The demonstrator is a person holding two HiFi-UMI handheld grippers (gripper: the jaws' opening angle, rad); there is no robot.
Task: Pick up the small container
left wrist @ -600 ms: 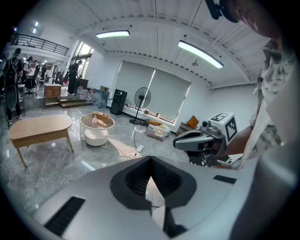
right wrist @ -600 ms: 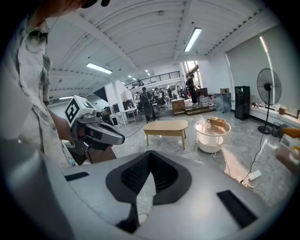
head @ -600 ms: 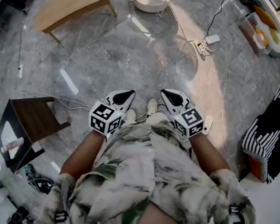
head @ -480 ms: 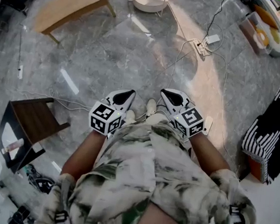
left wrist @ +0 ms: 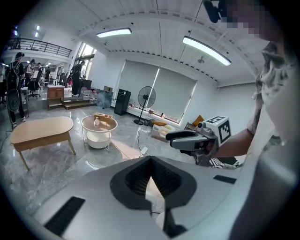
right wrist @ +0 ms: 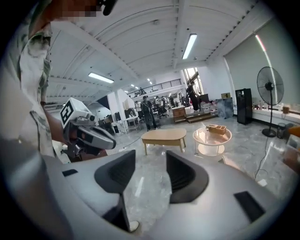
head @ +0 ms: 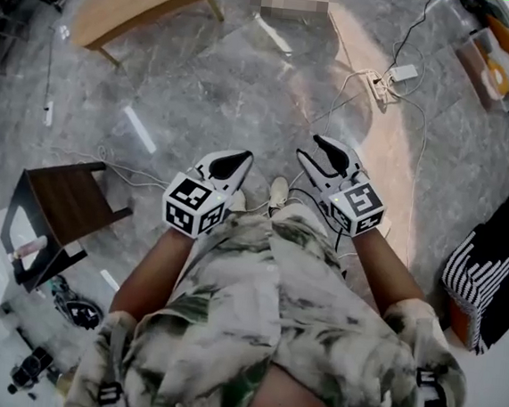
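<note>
wide bare grey floor (head: 221, 88) ahead; wooden worktop (head: 135, 3) far left, power strip (head: 379, 84) right, dark stool (head: 62, 202) near left claw (head: 237, 158). left claw pressed together, empty; right claw (head: 323, 147) spread, empty. since earlier frame right claw reached further ahead of left. small container (left wrist: 103, 116) sits on round white worktop (left wrist: 99, 133) across floor, well apart from both claws, contents too small to tell
</note>
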